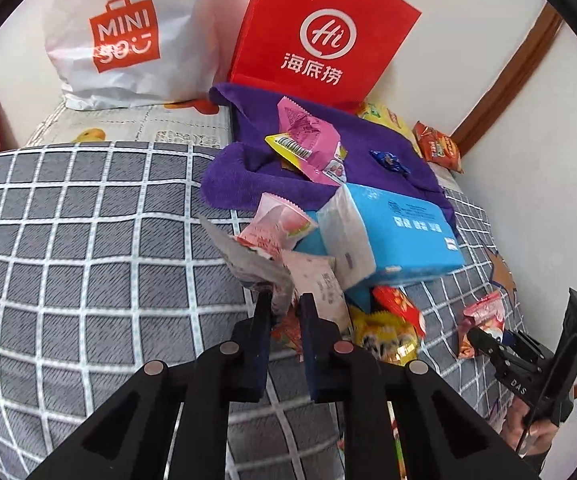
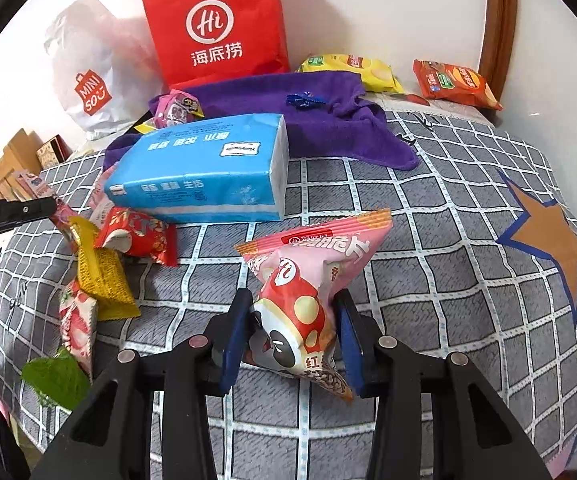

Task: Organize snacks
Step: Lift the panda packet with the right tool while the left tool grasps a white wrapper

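Pink mushroom snack bag (image 2: 308,304) sits pinched in our right gripper (image 2: 294,326), long axis tilting toward upper right; our left gripper (image 1: 284,312) clamps a pale wrapper (image 1: 256,264) mid-frame; red paper bag (image 2: 216,24) lies straight ahead at top, nearer the right.

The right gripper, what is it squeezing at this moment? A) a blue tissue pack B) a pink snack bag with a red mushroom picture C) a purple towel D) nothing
B: the right gripper has both blue pads pressed against the pink snack bag, while the blue tissue pack and purple towel lie farther back on the bed.
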`<state>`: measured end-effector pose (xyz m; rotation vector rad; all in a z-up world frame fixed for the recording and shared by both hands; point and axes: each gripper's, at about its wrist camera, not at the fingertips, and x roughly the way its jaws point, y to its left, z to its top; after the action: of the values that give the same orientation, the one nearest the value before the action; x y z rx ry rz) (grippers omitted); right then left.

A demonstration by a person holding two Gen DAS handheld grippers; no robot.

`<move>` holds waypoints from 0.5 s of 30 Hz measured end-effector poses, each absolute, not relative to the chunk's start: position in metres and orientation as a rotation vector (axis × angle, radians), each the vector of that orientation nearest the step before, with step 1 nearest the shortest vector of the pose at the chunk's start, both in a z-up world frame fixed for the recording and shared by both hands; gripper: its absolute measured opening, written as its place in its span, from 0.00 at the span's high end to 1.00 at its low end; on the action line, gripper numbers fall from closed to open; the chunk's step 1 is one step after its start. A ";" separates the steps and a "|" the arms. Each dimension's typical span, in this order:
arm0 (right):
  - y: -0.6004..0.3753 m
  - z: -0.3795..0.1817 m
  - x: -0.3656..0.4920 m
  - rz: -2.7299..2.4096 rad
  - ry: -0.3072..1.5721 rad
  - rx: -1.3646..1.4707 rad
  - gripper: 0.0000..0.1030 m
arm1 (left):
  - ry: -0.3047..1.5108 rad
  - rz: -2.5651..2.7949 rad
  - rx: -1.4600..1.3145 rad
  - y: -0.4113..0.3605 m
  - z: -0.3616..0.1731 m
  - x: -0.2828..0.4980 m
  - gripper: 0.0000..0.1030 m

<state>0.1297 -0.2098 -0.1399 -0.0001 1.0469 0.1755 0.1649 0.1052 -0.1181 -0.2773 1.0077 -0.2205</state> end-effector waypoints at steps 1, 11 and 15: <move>-0.210 -0.138 0.128 0.174 1.046 0.001 0.60 | 1.001 -0.222 -0.280 0.107 -0.115 0.160 0.87; -0.211 -0.109 0.109 0.173 0.992 0.030 0.60 | 0.945 -0.268 -0.265 0.098 -0.086 0.124 0.87; -0.212 -0.096 0.101 0.176 0.967 0.036 0.60 | 0.923 -0.293 -0.260 0.090 -0.074 0.114 0.88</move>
<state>0.1010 -0.2118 -0.0965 0.0364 0.9674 0.1758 0.1145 0.0896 -0.0740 -0.2603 0.9234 -0.2934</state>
